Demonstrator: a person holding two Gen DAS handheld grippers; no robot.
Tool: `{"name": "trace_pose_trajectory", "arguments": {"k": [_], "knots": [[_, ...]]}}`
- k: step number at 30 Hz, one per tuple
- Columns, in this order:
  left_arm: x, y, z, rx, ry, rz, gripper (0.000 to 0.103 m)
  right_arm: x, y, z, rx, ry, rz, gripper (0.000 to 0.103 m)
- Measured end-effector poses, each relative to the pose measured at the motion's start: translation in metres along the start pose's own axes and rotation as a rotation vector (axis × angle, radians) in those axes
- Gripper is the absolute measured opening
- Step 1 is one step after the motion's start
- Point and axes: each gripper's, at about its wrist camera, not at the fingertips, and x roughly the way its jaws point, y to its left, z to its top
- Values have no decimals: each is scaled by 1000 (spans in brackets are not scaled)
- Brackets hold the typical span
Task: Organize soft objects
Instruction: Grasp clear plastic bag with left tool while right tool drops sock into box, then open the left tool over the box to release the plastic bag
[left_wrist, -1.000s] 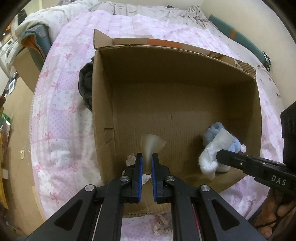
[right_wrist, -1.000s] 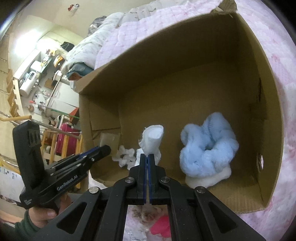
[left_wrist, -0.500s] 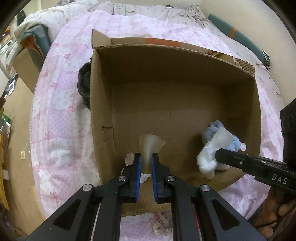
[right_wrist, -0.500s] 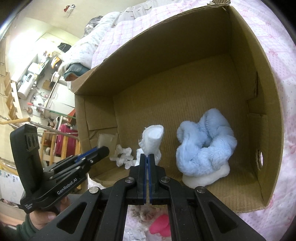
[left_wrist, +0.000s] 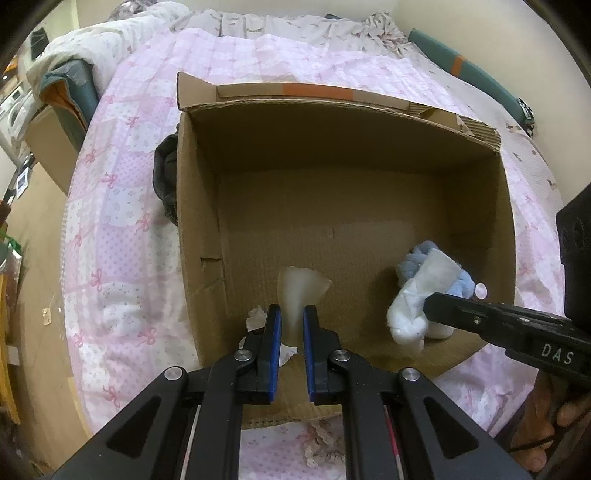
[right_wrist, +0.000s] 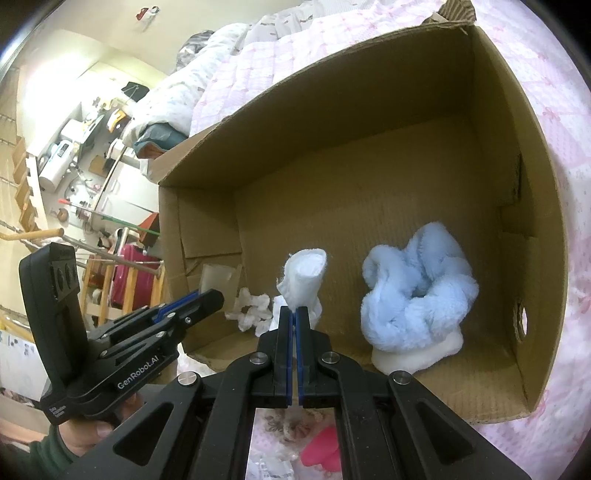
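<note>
An open cardboard box (left_wrist: 369, 140) (right_wrist: 406, 110) lies on a pink quilt. My left gripper (left_wrist: 291, 314) is shut on a translucent cream soft piece (left_wrist: 301, 291) and holds it over the box's near left corner; it also shows in the right wrist view (right_wrist: 216, 278). My right gripper (right_wrist: 295, 314) is shut on a white sock (right_wrist: 306, 273) and holds it over the box's near side; the sock shows in the left wrist view (left_wrist: 421, 291). A fluffy light blue sock (right_wrist: 417, 291) lies on the box floor at the right. A small white frilly item (right_wrist: 251, 308) lies at the near left.
A dark garment (left_wrist: 164, 177) lies against the box's outer left wall. A pink item (right_wrist: 321, 448) and frilly cloth (left_wrist: 321, 443) lie on the quilt in front of the box. A pillow pile (left_wrist: 66, 74) sits at the bed's far left. The bed edge drops to the floor on the left.
Both grippers have drawn back slightly and risen, still holding their pieces; the box looks a little farther away in both views.
</note>
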Motion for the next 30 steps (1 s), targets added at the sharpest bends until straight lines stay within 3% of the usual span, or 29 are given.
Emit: {"name": "trace_pose_trajectory", "arguments": {"k": [5, 9, 10, 17, 20, 21, 22, 24, 30], "knots": [[-7, -1, -2, -4, -18, 3, 23, -1, 0, 1, 3, -9, 6, 3], [-12, -2, -4, -3, -27, 30, 52, -3, -3, 2, 11, -19, 1, 3], [-14, -2, -4, -6, -35, 31, 55, -4, -4, 2, 12, -22, 1, 3], [-29, 4, -8, -25, -65, 38, 56, -12, -1, 1, 7, -49, -2, 8], [-34, 6, -12, -27, -76, 44, 56, -16, 0, -1, 5, -62, -12, 26], [-37, 6, -14, -23, -82, 49, 57, -18, 0, -2, 4, -65, -17, 35], [-38, 5, -15, -20, -84, 50, 58, -20, 1, -3, 2, -67, -24, 53], [-41, 4, -17, -10, -88, 49, 58, -23, 2, -5, -5, -79, -24, 68], [-53, 4, -25, -9, -113, 53, 59, -33, 6, -12, -33, -87, -53, 68]]}}
